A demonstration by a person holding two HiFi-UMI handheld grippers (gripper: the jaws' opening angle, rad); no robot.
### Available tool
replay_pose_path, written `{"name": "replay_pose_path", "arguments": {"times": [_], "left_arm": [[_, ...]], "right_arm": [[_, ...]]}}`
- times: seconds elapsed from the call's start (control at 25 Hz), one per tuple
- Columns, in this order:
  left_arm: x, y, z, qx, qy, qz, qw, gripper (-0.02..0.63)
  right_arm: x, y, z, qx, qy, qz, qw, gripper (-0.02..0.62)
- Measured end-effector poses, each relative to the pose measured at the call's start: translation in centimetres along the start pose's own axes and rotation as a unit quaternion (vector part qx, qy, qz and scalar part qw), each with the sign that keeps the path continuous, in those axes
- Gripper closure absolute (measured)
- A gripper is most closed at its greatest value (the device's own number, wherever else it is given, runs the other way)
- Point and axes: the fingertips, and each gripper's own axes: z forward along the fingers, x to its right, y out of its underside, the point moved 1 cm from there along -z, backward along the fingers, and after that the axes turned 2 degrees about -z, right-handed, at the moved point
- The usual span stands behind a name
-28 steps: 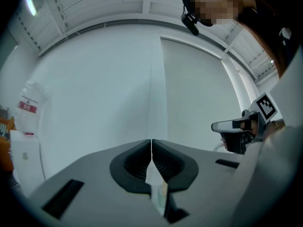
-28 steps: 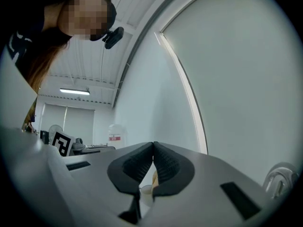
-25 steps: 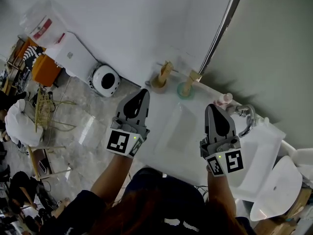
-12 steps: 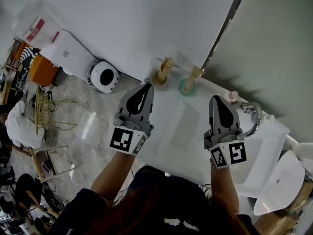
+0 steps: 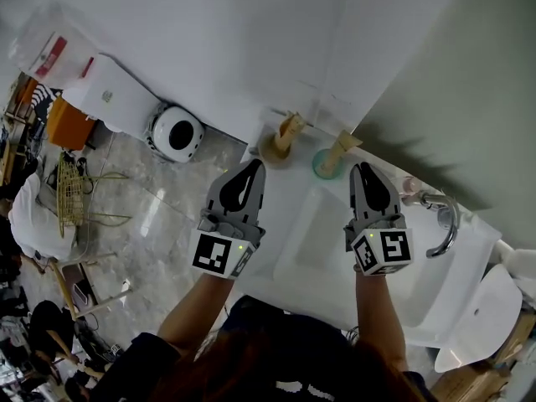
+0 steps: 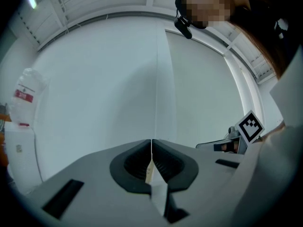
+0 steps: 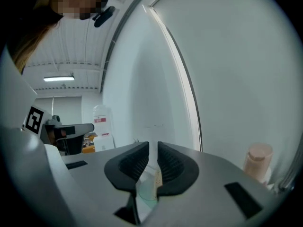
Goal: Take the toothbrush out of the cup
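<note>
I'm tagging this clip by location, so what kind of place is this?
Most likely a bathroom washstand, possibly a mock-up inside a bigger room. There is a white basin with a chrome tap, and behind it a tan cup and a green cup, each holding a toothbrush.

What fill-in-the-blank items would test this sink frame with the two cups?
The left gripper has its jaws ____.
In the head view, the round tan cup stands ____ of the translucent green cup.
The number of cups holding a wooden toothbrush is ____.
The small bottle beside the chrome tap is ____ in colour.
Missing words: shut; left; two; pink.
</note>
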Motion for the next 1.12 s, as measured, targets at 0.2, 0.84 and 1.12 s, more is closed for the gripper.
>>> {"name": "replay_pose_path", "arguments": {"times": [0.2, 0.84, 1.12], "left_arm": [[-1.1, 1.3, 0.8, -0.006, -0.004, -0.005, 1.0000, 0.583], [-2.9, 2.8, 1.5, -0.018, -0.019, -0.007, 0.9996, 0.583], [-3.0, 2.6, 1.3, -0.016, -0.022, -0.005, 0.9996, 0.583]], "right_arm": [[0.8, 3.0, 3.0, -0.032, 0.013, 0.013, 0.999, 0.495], [1.8, 7.6, 6.5, -0.079, 0.037, 0.023, 0.996, 0.507], [1.3, 5.8, 6.3, -0.048, 0.032, 0.022, 0.998, 0.568]]}}
